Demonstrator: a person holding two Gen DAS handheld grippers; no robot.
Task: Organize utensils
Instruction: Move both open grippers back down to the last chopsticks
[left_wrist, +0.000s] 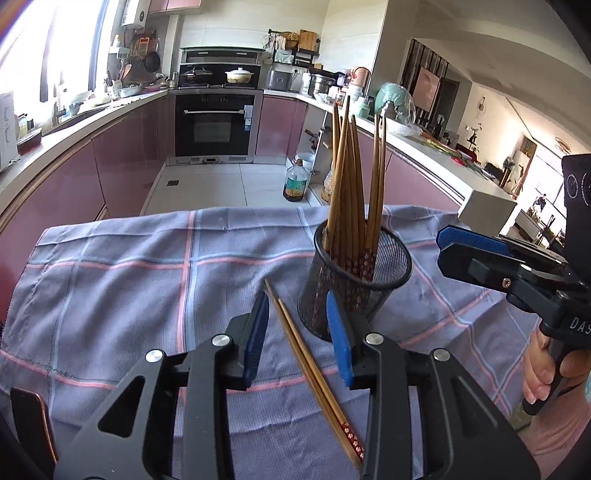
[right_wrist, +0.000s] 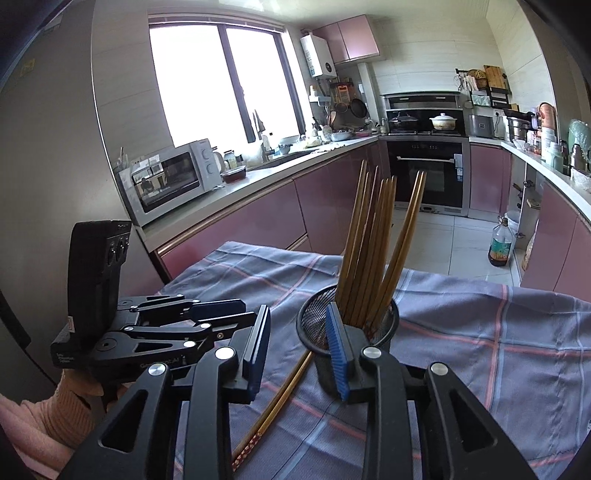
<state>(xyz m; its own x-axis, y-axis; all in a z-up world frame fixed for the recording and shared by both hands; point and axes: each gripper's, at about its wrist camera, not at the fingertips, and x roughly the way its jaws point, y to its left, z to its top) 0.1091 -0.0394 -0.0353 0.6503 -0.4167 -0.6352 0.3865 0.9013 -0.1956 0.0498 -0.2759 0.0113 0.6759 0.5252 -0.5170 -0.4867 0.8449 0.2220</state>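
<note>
Left wrist view: my left gripper (left_wrist: 297, 332) is spread, nothing pinched; a pair of chopsticks (left_wrist: 314, 373) lies flat on the checked cloth (left_wrist: 122, 280) between its pads, touching neither; my right gripper (left_wrist: 476, 254) shows at the right edge with my hand (left_wrist: 543, 369) on its grip; from this side I cannot tell its jaws.

Right wrist view: my right gripper (right_wrist: 297, 347) is spread too, empty; its right pad sits in front of the mesh cup (right_wrist: 384, 325); the loose chopsticks (right_wrist: 273, 413) run on the cloth (right_wrist: 480, 332) from the cup's base toward the camera; my left gripper (right_wrist: 207, 314) lies low at left, seen from the side; only here do the window and a microwave (right_wrist: 170, 181) show.

Cup (left_wrist: 388, 280): black wire mesh, upright on the cloth; holds a bundle of wooden chopsticks (left_wrist: 351, 192), tips up, leaning apart; patterned ends down inside.
</note>
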